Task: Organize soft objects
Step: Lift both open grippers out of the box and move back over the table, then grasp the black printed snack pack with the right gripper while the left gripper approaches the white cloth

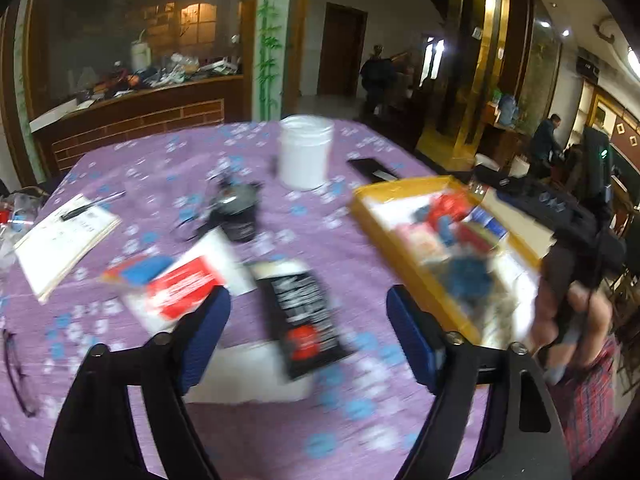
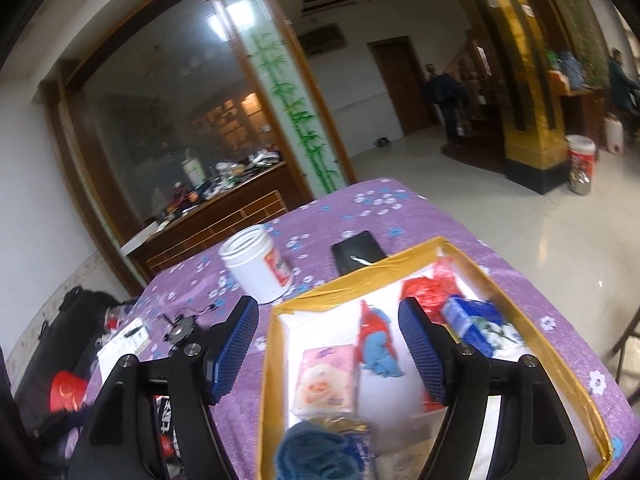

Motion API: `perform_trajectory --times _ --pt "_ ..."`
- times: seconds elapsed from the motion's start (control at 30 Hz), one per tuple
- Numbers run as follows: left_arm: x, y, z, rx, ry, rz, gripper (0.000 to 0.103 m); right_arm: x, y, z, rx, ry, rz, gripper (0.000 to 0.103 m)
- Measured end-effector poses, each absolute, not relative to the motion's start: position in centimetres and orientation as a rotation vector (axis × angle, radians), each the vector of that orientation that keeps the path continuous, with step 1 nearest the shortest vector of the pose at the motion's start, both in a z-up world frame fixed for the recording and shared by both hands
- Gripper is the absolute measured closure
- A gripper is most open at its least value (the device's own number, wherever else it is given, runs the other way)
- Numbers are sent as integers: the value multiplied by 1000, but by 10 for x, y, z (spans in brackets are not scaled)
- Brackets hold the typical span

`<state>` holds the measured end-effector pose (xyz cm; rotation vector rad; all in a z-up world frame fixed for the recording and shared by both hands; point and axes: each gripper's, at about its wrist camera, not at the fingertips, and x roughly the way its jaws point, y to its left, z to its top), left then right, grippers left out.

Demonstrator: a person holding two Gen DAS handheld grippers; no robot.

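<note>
Left tongs point(image 1: 308, 320): jaws wide apart, nothing between them; blue ribbed pads point(image 1: 206, 332) on black arms; poised over the black packet.
Right tongs point(image 2: 328, 346): jaws wide apart, nothing held; same blue ribbed pads point(image 2: 234, 346); above the near corner of the yellow tray.
Worktop point(image 1: 360, 420): covered in purple cloth with a blue and white flower print.
Yellow tray point(image 2: 348, 280): shallow, rectangular, yellow taped rim, white floor; on the right side of the worktop.
Tray contents: pink tissue pack point(image 2: 326, 380), flat, glossy, print too blurred to read; blue and red soft piece point(image 2: 378, 344) just beside it; crumpled red plastic point(image 2: 430, 288) at the far end; blue carton point(image 2: 474, 322); blue knitted bundle point(image 2: 316, 456) at the near end.
Black packet point(image 1: 304, 316): flat, glossy, white lettering and a red mark, illegible through blur; on the cloth left of the tray, lying partly on a white sheet.
Red and white packet point(image 1: 184, 288): flat, on the cloth left of the black packet; writing unreadable.
White jar point(image 2: 258, 268): plastic, cylindrical, lidless, red label, text not legible.
Black wallet-like item point(image 2: 358, 256): flat, just behind the tray.
Notepad point(image 1: 68, 236): white paper, pen on top; print too small to read.
</note>
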<state>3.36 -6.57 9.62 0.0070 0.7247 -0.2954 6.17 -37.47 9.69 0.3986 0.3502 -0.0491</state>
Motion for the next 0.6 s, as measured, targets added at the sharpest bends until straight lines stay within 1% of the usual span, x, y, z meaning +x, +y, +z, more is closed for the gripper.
perform_trajectory --times 0.1,0.2,0.27,0.43,0.6 --pt "39 -29 75 -34 760 -265 22 68 -354 96 337 383 20 25" --pt "49 -10 51 -109 813 -262 22 72 -328 95 298 430 87 25" --pt "56 -1 45 -158 833 -250 22 77 -308 94 289 493 149 24" --pt "55 27 47 -295 817 -235 22 101 -266 71 378 735 303 24" --pt "56 40 44 -357 828 -211 22 126 -229 48 389 879 366 24"
